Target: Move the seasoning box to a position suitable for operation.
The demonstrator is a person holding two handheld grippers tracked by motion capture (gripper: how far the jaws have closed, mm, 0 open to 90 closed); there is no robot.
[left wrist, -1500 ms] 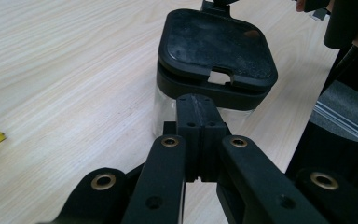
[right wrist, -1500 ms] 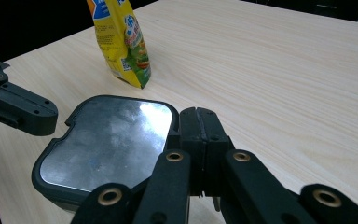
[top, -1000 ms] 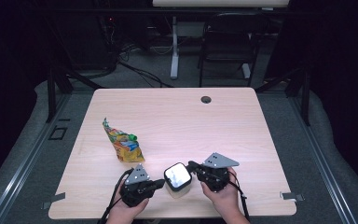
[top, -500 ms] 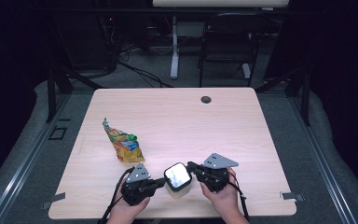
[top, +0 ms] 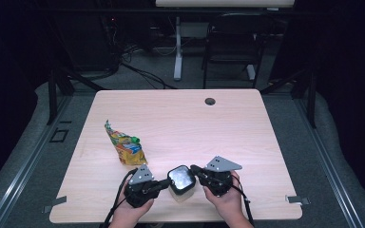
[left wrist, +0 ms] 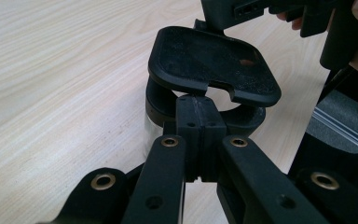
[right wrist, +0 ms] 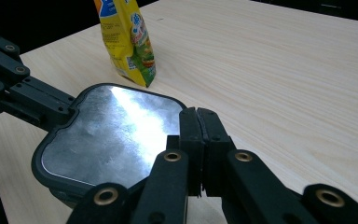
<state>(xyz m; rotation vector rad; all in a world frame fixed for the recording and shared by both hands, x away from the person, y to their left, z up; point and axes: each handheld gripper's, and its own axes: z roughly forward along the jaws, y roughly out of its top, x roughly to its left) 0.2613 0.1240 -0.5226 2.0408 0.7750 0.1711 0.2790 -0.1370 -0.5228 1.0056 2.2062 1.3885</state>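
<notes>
A small container (top: 181, 192) with a black-rimmed, shiny lid (top: 180, 176) stands near the table's front edge, between my two grippers. My left gripper (top: 164, 184) comes in from the left, jaws shut, with its tips against the lid's rim. In the left gripper view the shut tips (left wrist: 200, 105) sit just under a notch in the lid (left wrist: 212, 65). My right gripper (top: 196, 169) meets the lid from the right, also shut. Its closed tips (right wrist: 199, 119) rest at the edge of the mirror-like lid (right wrist: 112, 135). I see nothing pinched between either pair of pads.
A yellow and green snack bag (top: 125, 145) lies on the wooden table (top: 209, 128) to the left of the container, close to the left gripper; it stands out behind the lid (right wrist: 128, 39). A dark cable hole (top: 210, 101) sits at the far edge.
</notes>
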